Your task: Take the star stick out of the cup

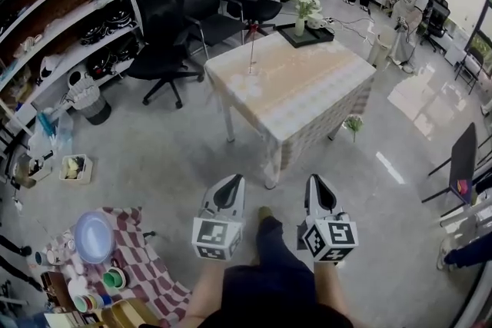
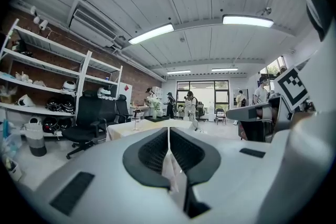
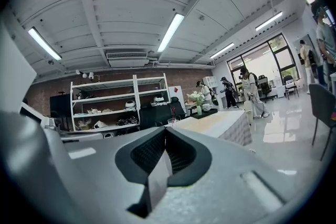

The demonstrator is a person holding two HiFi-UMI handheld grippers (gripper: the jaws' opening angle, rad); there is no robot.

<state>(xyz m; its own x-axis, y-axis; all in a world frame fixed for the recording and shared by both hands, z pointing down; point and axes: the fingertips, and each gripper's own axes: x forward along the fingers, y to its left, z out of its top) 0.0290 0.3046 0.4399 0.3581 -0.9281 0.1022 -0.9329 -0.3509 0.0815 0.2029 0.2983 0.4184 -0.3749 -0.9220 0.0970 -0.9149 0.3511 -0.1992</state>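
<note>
Star stick (image 1: 252, 48) stands upright in the cup (image 1: 251, 70) near the table's (image 1: 307, 88) far edge, well apart from your grippers. Your left gripper (image 1: 230, 187) and right gripper (image 1: 318, 185) hang side by side over the floor (image 1: 154, 142), both with jaws pressed together, pinching nothing.

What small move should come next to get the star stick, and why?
Probably step toward the table. The star stick stands in the cup near its left edge, and the left hand-held gripper and right hand-held gripper are both shut, empty, and over the floor well short of it.
</note>
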